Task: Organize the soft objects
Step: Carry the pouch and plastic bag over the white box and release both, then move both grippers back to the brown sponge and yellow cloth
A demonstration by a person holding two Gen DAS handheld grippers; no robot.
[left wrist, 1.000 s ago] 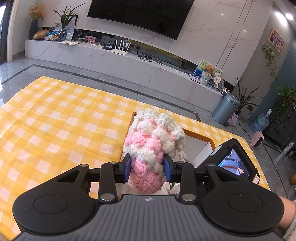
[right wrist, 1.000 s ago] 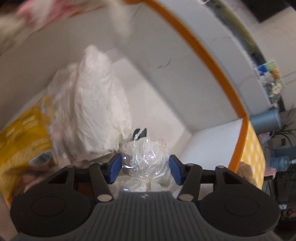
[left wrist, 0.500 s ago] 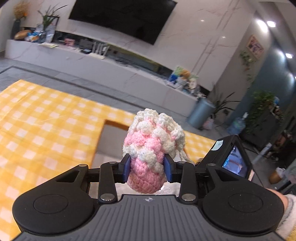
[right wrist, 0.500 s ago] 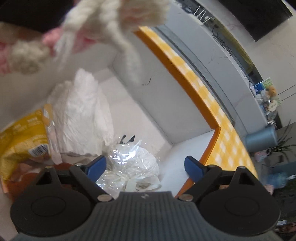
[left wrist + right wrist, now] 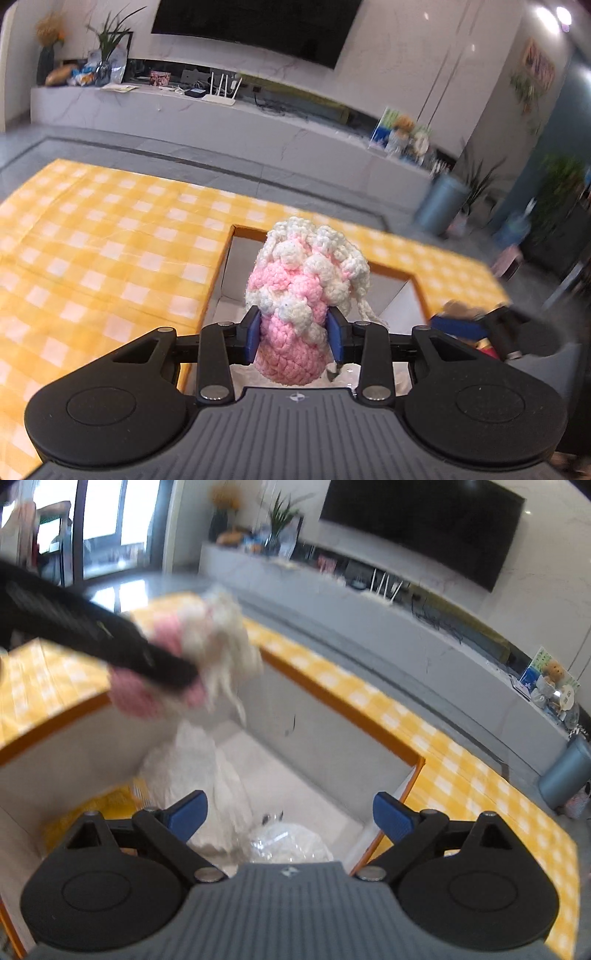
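Observation:
A pink and white crocheted pouch (image 5: pixel 299 280) sits upright between the blue pads of my left gripper (image 5: pixel 291 334), which is shut on it above the orange-rimmed white box (image 5: pixel 221 273). The right wrist view shows the same pouch (image 5: pixel 221 635), blurred, hanging over the box's far left corner. My right gripper (image 5: pixel 290 812) hovers over the box (image 5: pixel 340 712); its jaws are opening wide and grip nothing. Below it a clear plastic bag (image 5: pixel 290 843) lies on the box floor beside a white fluffy item (image 5: pixel 199 771) and a yellow packet (image 5: pixel 107 805).
The box stands on a table under a yellow checked cloth (image 5: pixel 92 258), which stretches wide to the left. Behind the table are a grey floor, a long white media console (image 5: pixel 221 110) and a blue-grey bin (image 5: pixel 441 203).
My right gripper opened off the clear plastic bag, rose and tipped upward, leaving the bag on the box floor. My left gripper shifted a little over the box with the pouch still held.

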